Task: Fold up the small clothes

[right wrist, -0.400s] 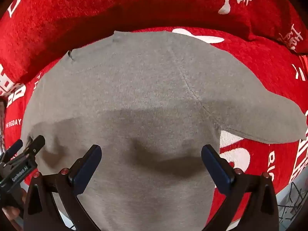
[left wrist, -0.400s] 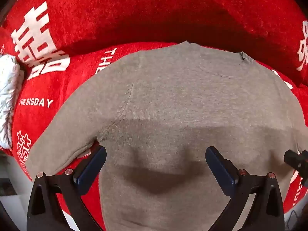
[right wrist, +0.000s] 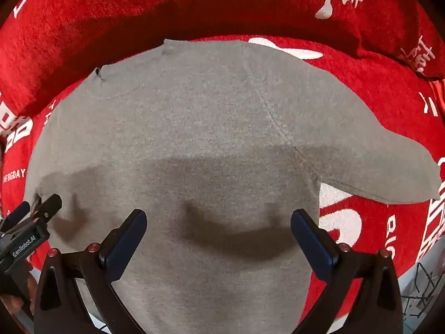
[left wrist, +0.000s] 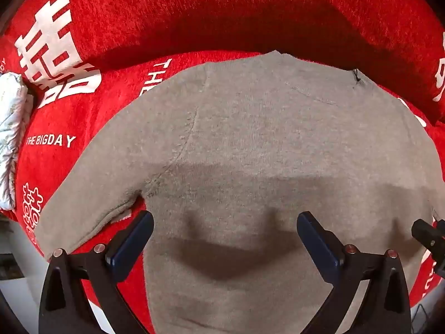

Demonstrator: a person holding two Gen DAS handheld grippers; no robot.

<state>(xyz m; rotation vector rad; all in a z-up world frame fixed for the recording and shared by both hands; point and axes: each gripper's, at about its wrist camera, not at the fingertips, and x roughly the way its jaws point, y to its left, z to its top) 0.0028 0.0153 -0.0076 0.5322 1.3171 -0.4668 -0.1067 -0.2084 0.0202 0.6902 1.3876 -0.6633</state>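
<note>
A small grey knit top (left wrist: 264, 150) lies flat on a red cushion cover (left wrist: 194, 19), neck away from me, sleeves spread to both sides. It also shows in the right wrist view (right wrist: 194, 128). My left gripper (left wrist: 225, 231) is open and empty, hovering over the top's lower left body near the left armpit. My right gripper (right wrist: 218, 229) is open and empty over the lower right body, its right finger near the right armpit. Each gripper's tip shows at the edge of the other's view.
The red cover (right wrist: 375, 97) carries white lettering and rises into a padded back behind the top. A white quilted cloth (left wrist: 11, 128) lies at the far left. A wire rack (right wrist: 417, 292) shows at the lower right past the cushion edge.
Both grippers have moved very slightly; the top lies as before and both grippers stay open.
</note>
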